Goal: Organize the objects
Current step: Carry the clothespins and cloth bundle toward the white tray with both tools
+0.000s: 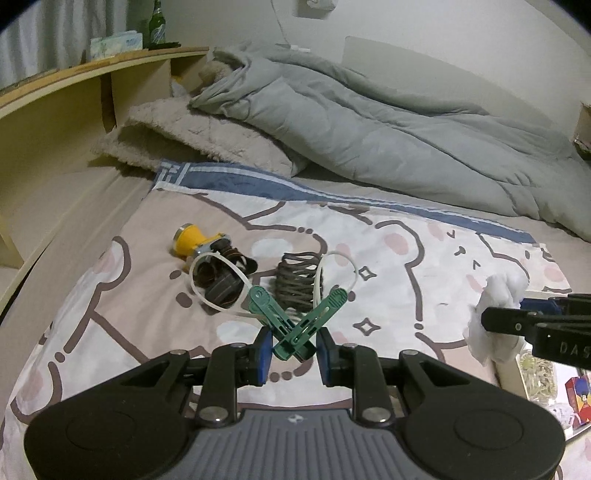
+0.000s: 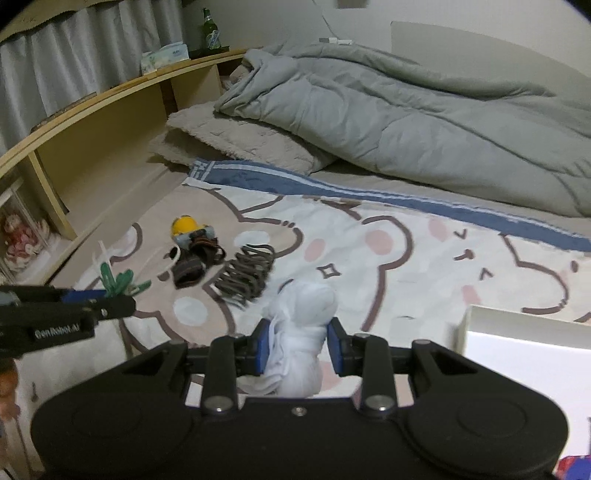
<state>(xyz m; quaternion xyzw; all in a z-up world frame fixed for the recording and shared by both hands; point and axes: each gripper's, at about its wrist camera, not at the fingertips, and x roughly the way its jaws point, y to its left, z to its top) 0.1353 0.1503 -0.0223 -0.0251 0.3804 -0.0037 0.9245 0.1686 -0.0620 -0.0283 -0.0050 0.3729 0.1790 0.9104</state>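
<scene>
My left gripper (image 1: pixel 293 350) is shut on a pair of crossed green clothes pegs (image 1: pixel 306 321) with white plastic loops, held above the bear-print blanket (image 1: pixel 388 258). My right gripper (image 2: pixel 298 343) is shut on a bunched white cloth (image 2: pixel 303 306), lifted off the bed. In the left wrist view the right gripper (image 1: pixel 495 317) and white cloth (image 1: pixel 498 291) show at the right edge. The left gripper (image 2: pixel 122 301) with the pegs (image 2: pixel 122 280) shows at the left of the right wrist view. A yellow headlamp (image 1: pixel 188 240) with dark straps and a dark coil (image 1: pixel 297 280) lie on the blanket.
A white box (image 2: pixel 517 332) sits at the right by the bed's near edge. A rumpled grey duvet (image 1: pixel 369 122) and a fleecy pillow (image 1: pixel 192 136) fill the far side. A wooden shelf headboard (image 1: pixel 74 110) runs along the left, with a green bottle (image 1: pixel 157 27) on top.
</scene>
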